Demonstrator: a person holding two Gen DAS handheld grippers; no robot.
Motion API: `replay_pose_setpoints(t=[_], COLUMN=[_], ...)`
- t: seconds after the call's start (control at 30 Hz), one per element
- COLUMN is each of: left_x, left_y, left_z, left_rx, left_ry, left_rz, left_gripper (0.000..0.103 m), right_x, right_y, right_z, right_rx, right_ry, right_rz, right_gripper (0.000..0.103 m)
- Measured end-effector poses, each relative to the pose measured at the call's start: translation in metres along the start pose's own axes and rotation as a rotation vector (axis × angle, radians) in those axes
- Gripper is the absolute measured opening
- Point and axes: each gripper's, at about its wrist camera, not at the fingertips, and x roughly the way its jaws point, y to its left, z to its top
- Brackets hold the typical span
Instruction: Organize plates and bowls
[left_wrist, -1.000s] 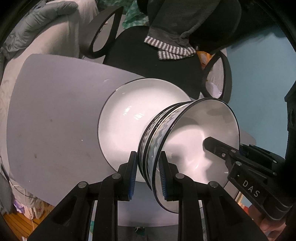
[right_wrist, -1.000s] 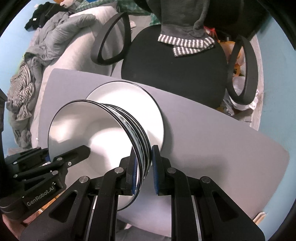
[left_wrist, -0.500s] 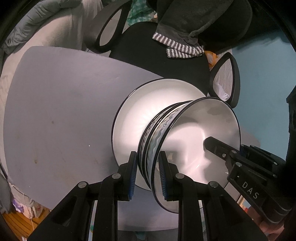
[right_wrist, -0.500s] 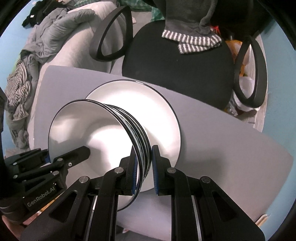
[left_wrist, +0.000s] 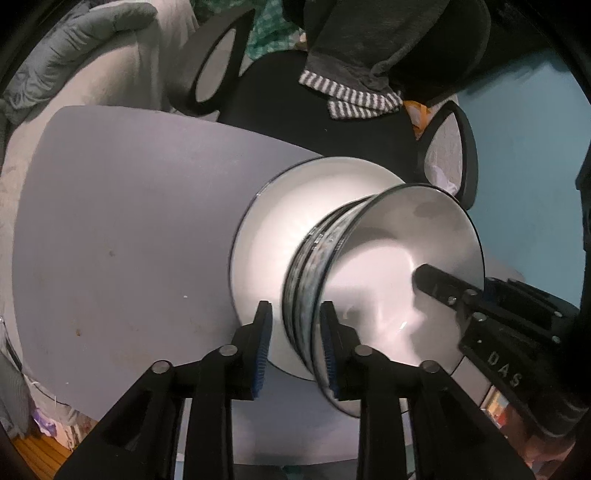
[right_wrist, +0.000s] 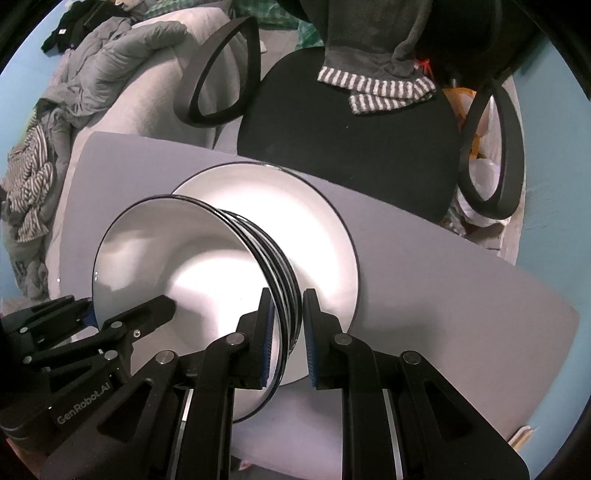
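Note:
A nested stack of bowls (left_wrist: 388, 251) (right_wrist: 177, 266), white inside with wavy blue-grey outsides and dark rims, sits over a white dark-rimmed plate (left_wrist: 280, 229) (right_wrist: 314, 221) on the grey table (left_wrist: 129, 221) (right_wrist: 443, 295). My left gripper (left_wrist: 295, 306) straddles the stack's rims on one side. Its jaws are opening, and the outer pad stands clear of the rims. On the opposite side my right gripper (right_wrist: 288, 293) is shut on the rims. Each gripper shows in the other's view, reaching into the top bowl: the right gripper (left_wrist: 424, 273) and the left gripper (right_wrist: 162, 302).
A black office chair (left_wrist: 314, 122) (right_wrist: 351, 147) stands just beyond the table's far edge, with a grey striped garment (left_wrist: 351, 96) (right_wrist: 376, 85) draped on it. Grey bedding and clothes (right_wrist: 110, 55) lie at the left. A blue surface (left_wrist: 535, 147) lies to the right.
The plate looks larger and more centred beneath the bowls. The left gripper's jaws have widened, and its outer pad has come off the rims. The right gripper's grip is unchanged.

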Motion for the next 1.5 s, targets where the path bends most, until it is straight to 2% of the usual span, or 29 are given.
replay_pose_setpoints(t=[0.07,0.23,0.47,0.53,0.67,0.8,1.07,1.3,1.5], left_x=[-0.005,-0.029,-0.071,-0.082,-0.101,-0.119,-0.153,-0.182,-0.202], left_y=[0.002,0.005,-0.003,-0.006,-0.012,-0.024,-0.044,-0.050,-0.055], left_z=[-0.002,-0.007,-0.018,-0.020,-0.026,-0.035,-0.052,-0.062,-0.069], left_rx=[-0.002,-0.010,0.030,0.037,0.054,0.106,0.187,0.178,0.221], left_ry=[-0.021,-0.092,-0.236,-0.272,-0.313,-0.348,-0.391,-0.412,-0.448], left_rz=[0.010,0.032,0.059,0.073,0.052,0.044,0.043,-0.043,-0.017], left_gripper=[0.034,0.044,0.068,0.069,0.070,0.074,0.074,0.076,0.079], right_x=[-0.005,-0.023,-0.066,-0.079,-0.104,-0.134,-0.174,-0.199,-0.215], right_y=[0.000,-0.003,-0.002,-0.002,-0.005,-0.006,-0.005,-0.002,0.003], right_z=[0.000,-0.003,-0.013,-0.017,-0.026,-0.036,-0.052,-0.072,-0.084], right_rx=[0.002,0.008,-0.004,-0.001,0.004,0.025,0.065,0.103,0.135], right_ry=[-0.016,-0.058,-0.144,-0.172,-0.230,-0.295,-0.392,-0.448,-0.483], right_rz=[-0.014,-0.044,-0.093,-0.098,-0.107,-0.106,-0.118,-0.128,-0.126], right_gripper=[0.019,0.036,0.050,0.051,0.053,0.062,0.063,0.063,0.063])
